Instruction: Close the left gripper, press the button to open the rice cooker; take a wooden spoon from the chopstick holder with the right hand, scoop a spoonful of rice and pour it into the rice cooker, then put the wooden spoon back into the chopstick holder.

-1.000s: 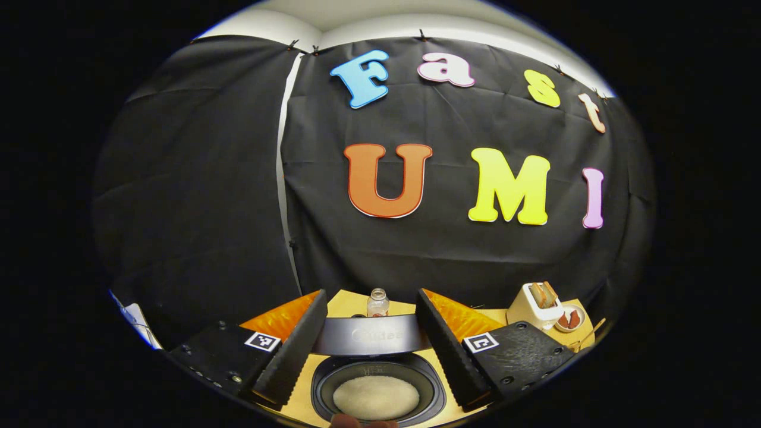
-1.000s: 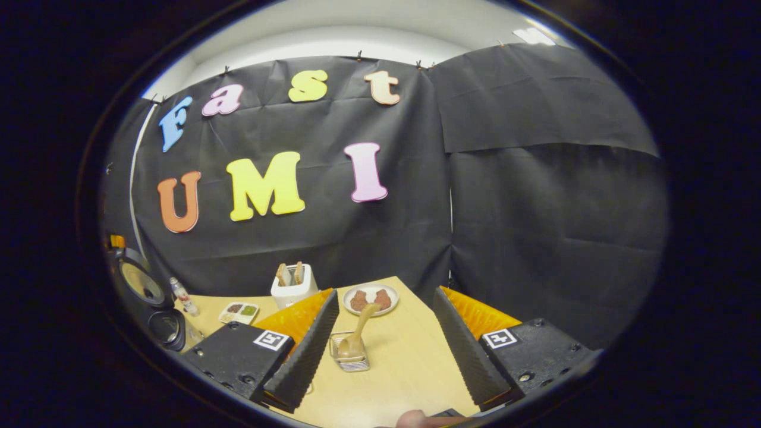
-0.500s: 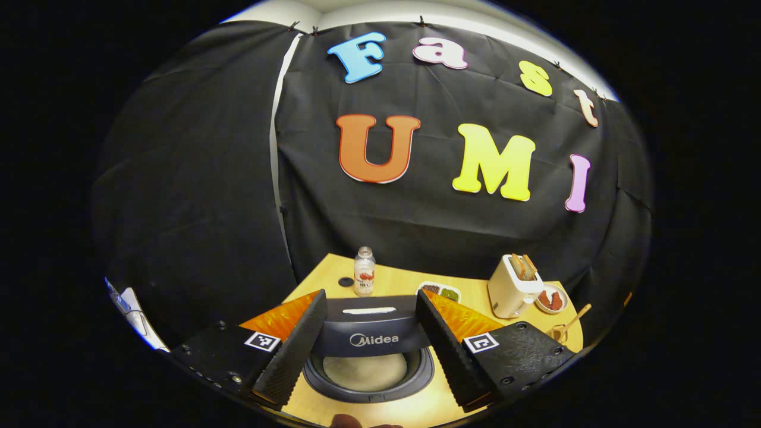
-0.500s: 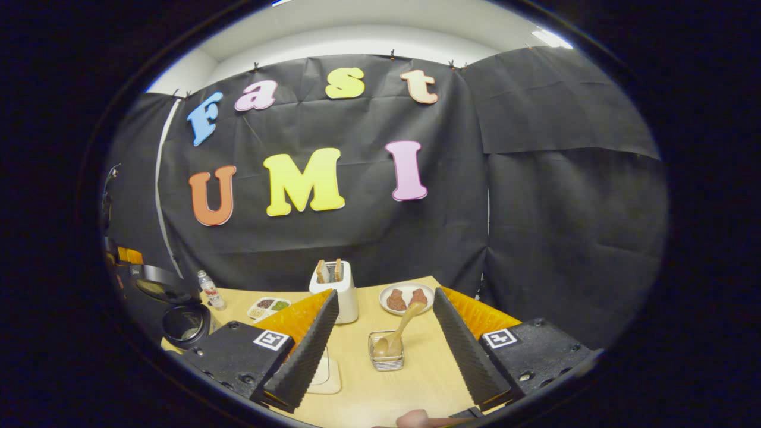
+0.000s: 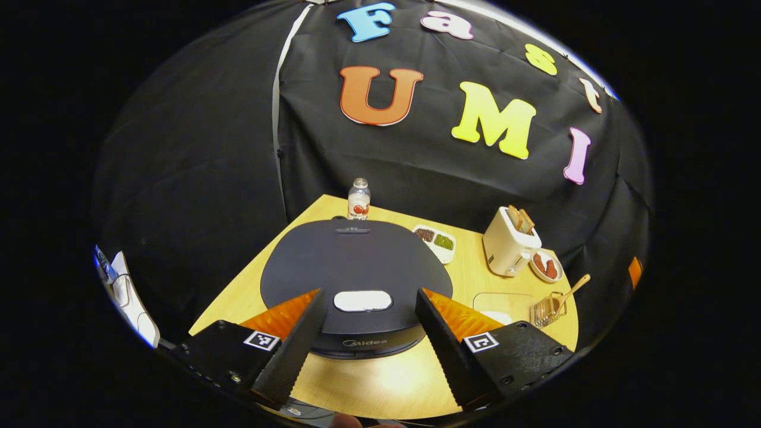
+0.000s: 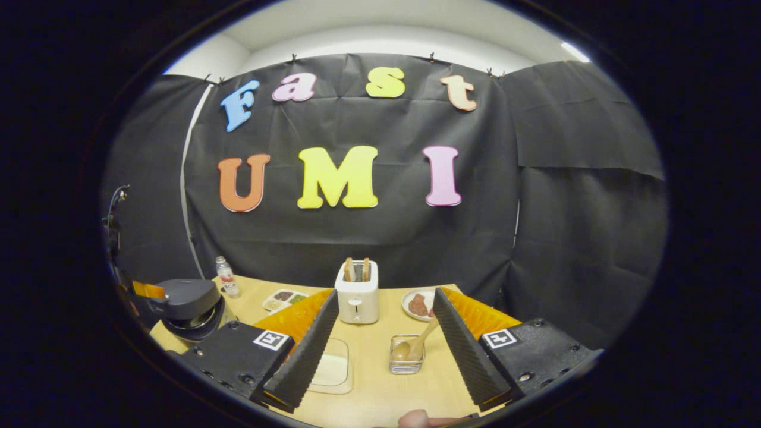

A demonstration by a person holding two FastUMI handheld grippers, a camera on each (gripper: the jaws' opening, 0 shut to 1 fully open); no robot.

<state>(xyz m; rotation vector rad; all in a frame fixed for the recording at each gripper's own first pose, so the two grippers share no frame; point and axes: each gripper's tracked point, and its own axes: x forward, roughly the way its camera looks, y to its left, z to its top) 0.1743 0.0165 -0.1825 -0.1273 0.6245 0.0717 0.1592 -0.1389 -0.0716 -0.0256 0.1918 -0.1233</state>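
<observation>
Left gripper view: the rice cooker [image 5: 357, 267] sits dead ahead on the wooden table [image 5: 380, 380], dark rounded lid down, white oval button [image 5: 362, 301] near its front edge.
Left gripper [image 5: 364, 333]: fingers spread wide on either side of the button, nothing held. The task wants it closed before pressing, so I'd guess this is just lining up.
Right gripper view: the right gripper [image 6: 385, 345] is gaping wide too, empty, hovering back from the table.
Wooden spoon [image 6: 416, 346]: leans in the chopstick holder [image 6: 406, 358], bowl down, handle tilted toward the right finger. Handy angle for a grab, I reckon.
Holder: small wire-looking basket, near the table's front, just beside a clear flat tray [image 6: 330, 370].
Rice: probably in that tray, but I can't tell from here.
Textures: finger pads [image 6: 303, 356] are black and ribbed, orange behind. Cooker lid is matte, table is pale smooth wood.
Background stuff: white toaster [image 6: 357, 293], small plate [image 6: 418, 304], bottle [image 5: 358, 201].
</observation>
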